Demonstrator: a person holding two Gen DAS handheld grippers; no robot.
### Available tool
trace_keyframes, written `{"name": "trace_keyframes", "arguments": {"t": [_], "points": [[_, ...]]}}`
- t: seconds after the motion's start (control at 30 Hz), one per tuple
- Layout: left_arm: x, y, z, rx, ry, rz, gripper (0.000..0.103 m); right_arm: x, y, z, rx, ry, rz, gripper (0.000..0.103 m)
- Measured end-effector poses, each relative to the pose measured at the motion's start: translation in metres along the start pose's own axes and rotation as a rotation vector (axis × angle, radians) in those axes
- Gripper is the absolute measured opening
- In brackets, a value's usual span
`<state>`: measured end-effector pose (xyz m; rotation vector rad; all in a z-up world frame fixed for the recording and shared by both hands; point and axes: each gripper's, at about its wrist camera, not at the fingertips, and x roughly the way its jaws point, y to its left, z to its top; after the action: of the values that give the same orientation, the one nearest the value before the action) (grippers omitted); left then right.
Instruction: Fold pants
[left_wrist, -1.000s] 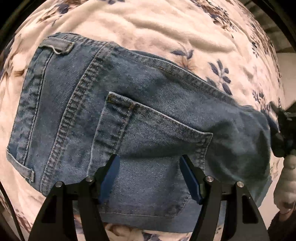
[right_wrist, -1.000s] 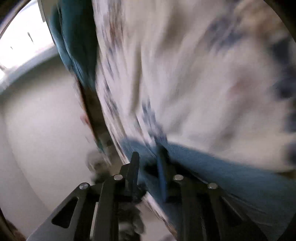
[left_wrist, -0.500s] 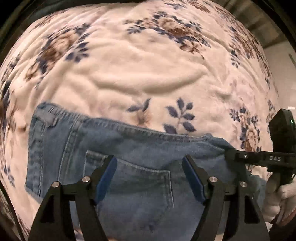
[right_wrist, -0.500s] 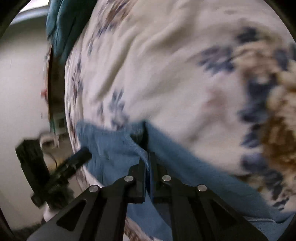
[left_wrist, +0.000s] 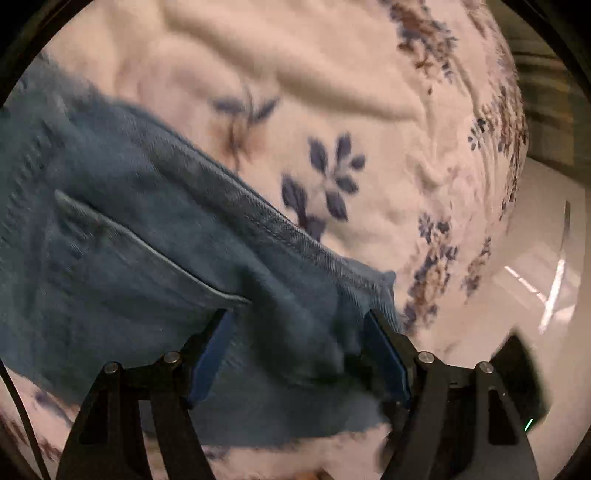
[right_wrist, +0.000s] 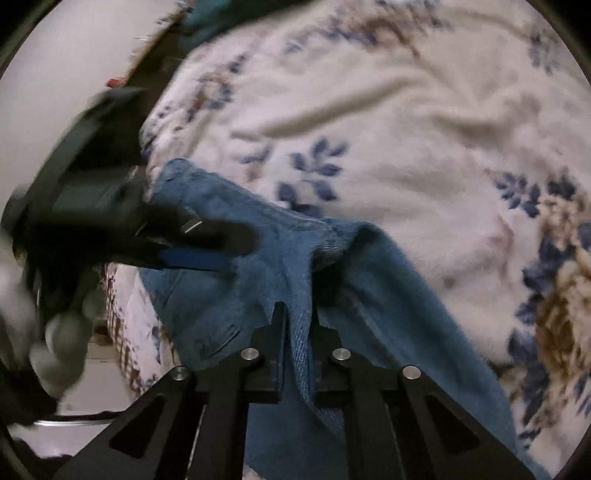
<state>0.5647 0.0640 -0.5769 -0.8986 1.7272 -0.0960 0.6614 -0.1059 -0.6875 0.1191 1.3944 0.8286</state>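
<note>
Blue denim pants (left_wrist: 140, 236) lie on a floral blanket, a back pocket showing at the left of the left wrist view. My left gripper (left_wrist: 299, 328) is open, its blue pads (left_wrist: 210, 354) spread just above the denim near its right corner. My right gripper (right_wrist: 297, 317) is shut on a raised fold of the pants (right_wrist: 299, 280), lifting it into a ridge. The left gripper also shows in the right wrist view (right_wrist: 207, 243), blurred, over the denim's left part.
A cream blanket with blue and brown flowers (left_wrist: 332, 92) covers the bed; it also fills the right wrist view (right_wrist: 406, 110). The bed's edge and pale floor (left_wrist: 535, 240) lie at the right. A dark teal cloth (right_wrist: 207, 18) sits at the far edge.
My left gripper has moved right and down toward the pants' right corner, staying open. My right gripper stays shut on the denim fold and has swung to face the blanket.
</note>
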Motion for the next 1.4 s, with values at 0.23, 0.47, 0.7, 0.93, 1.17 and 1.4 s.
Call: {"name": "trace_keyframes", "arguments": {"t": [0.23, 0.47, 0.7, 0.93, 1.17, 1.4], "points": [[0.013, -0.001, -0.001, -0.083, 0.064, 0.074, 0.072, -0.019, 0.042, -0.055, -0.174, -0.092, 0.057, 0.007], [0.019, 0.024, -0.005, -0.139, -0.02, 0.125, 0.04, -0.017, 0.022, -0.067, -0.085, -0.037, 0.129, 0.009], [0.008, 0.038, -0.013, -0.153, -0.05, 0.034, 0.032, -0.009, -0.061, -0.049, 0.367, -0.03, 0.485, 0.067], [-0.025, 0.051, -0.012, -0.222, -0.089, -0.122, 0.034, 0.069, -0.083, -0.022, 0.596, 0.168, 0.654, 0.067], [-0.056, 0.07, -0.01, -0.022, -0.252, 0.196, 0.045, 0.06, -0.111, 0.003, 0.734, 0.038, 0.601, 0.022], [-0.041, 0.082, -0.002, 0.064, -0.202, 0.253, 0.044, 0.034, -0.153, 0.007, 0.806, 0.045, 0.616, 0.03]]}}
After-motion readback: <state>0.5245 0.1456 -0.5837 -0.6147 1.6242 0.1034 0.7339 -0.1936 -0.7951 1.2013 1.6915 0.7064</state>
